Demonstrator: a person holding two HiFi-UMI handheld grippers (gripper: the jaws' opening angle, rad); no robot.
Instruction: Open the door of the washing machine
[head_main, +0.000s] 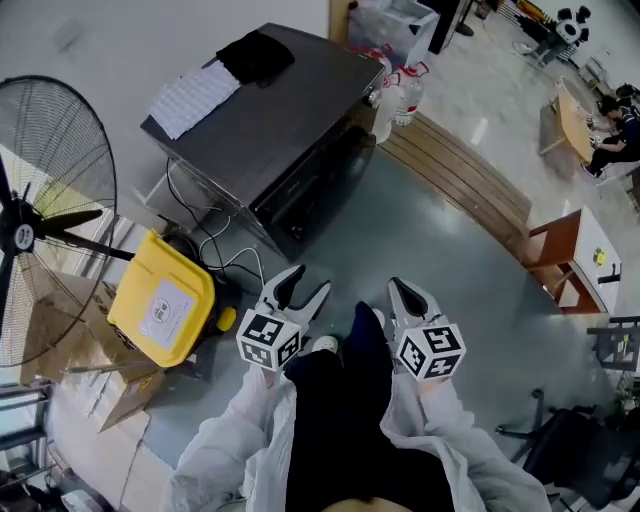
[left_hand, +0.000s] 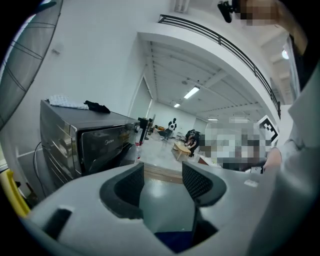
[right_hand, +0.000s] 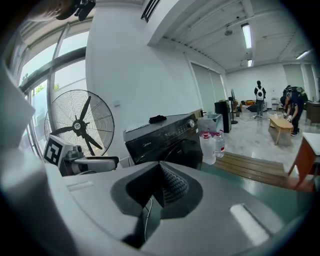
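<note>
My left gripper (head_main: 305, 287) holds its jaws apart, empty; my right gripper (head_main: 400, 292) has them together. The dark grey front-loading washing machine (head_main: 270, 130) stands at 12 o'clock, apart from both. The right gripper view best shows its round door (right_hand: 182, 148), seemingly closed. Open green floor (head_main: 420, 240) lies between; a yellow plastic bin (head_main: 165, 300) crowds 9 o'clock.
</note>
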